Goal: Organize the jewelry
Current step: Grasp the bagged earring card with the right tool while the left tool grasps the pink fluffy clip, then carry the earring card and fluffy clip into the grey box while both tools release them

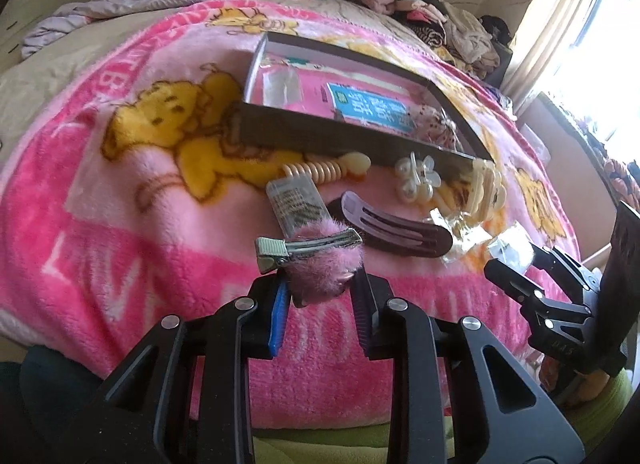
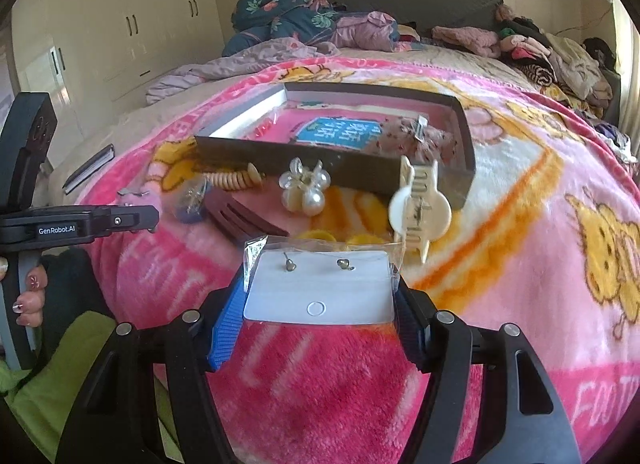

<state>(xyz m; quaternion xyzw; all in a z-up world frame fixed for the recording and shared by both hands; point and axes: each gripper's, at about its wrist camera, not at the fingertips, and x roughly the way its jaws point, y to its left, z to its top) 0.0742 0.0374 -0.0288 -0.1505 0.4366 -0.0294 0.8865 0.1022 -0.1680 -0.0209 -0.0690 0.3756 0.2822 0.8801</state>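
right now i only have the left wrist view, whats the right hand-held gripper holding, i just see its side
Observer: The right hand-held gripper is clamped on a white earring card in a clear sleeve.
Operator: anything on the card
Observer: Two small stud earrings, pinned near its top edge.
Operator: is the cream claw clip touching the box
Observer: From the right wrist, the cream claw clip stands on edge against the front wall of the dark box.
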